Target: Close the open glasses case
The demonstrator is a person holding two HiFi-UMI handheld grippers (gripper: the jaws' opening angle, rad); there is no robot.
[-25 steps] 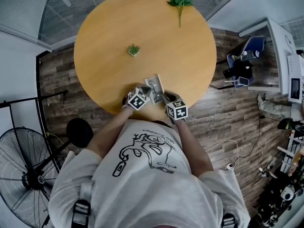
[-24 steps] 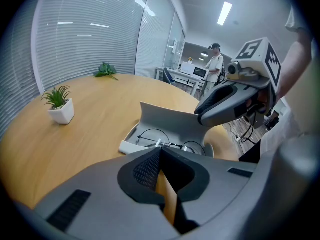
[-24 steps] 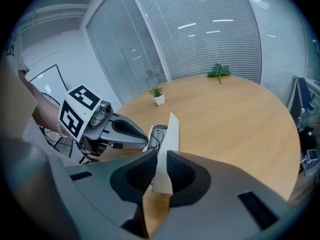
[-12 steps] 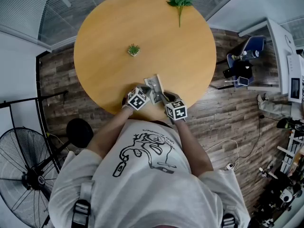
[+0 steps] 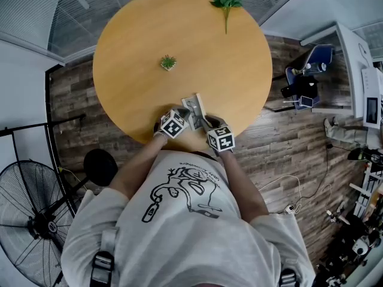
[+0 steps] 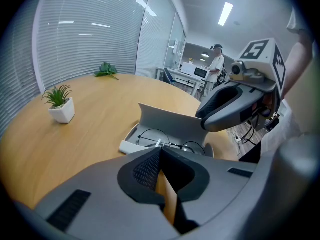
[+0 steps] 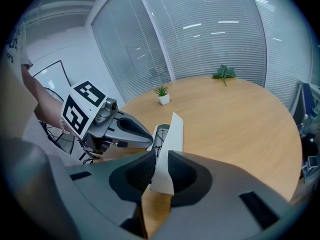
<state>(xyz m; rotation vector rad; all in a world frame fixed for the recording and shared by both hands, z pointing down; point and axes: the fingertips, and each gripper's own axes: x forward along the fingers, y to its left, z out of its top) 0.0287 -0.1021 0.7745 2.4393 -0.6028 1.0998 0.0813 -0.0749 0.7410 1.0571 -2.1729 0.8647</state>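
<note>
Left tongs (image 6: 160, 151): closed, the two dark pads meeting at their tips with nothing between them; they sit at the near edge of the tabletop, just short of the case.
Right tongs (image 7: 162, 154): clamped on the raised lid, one pad on each face of it.
Glasses case (image 5: 194, 108): white, open, lying on the tabletop close to the person's edge, between the two tongs.
Lid (image 7: 172, 131): standing up from the tray, a thin pale panel tilted slightly.
Glasses (image 6: 163, 142): thin dark round frames lying inside the tray.
Tabletop (image 5: 137, 40): round, light wood.
Potted plant (image 5: 169, 63): small green tuft in a white pot, well apart from the case, toward the middle of the tabletop.
Green sprig (image 5: 226, 2): leafy, at the far rim.
Marker cubes (image 5: 173, 125): one on each of the tongs, with black-and-white square patterns and no letters.
Shirt (image 5: 185, 193): pale, with a black line drawing; the small lettering by it is too small to read.
Fan (image 5: 33, 220): black, on the floor at the person's left.
</note>
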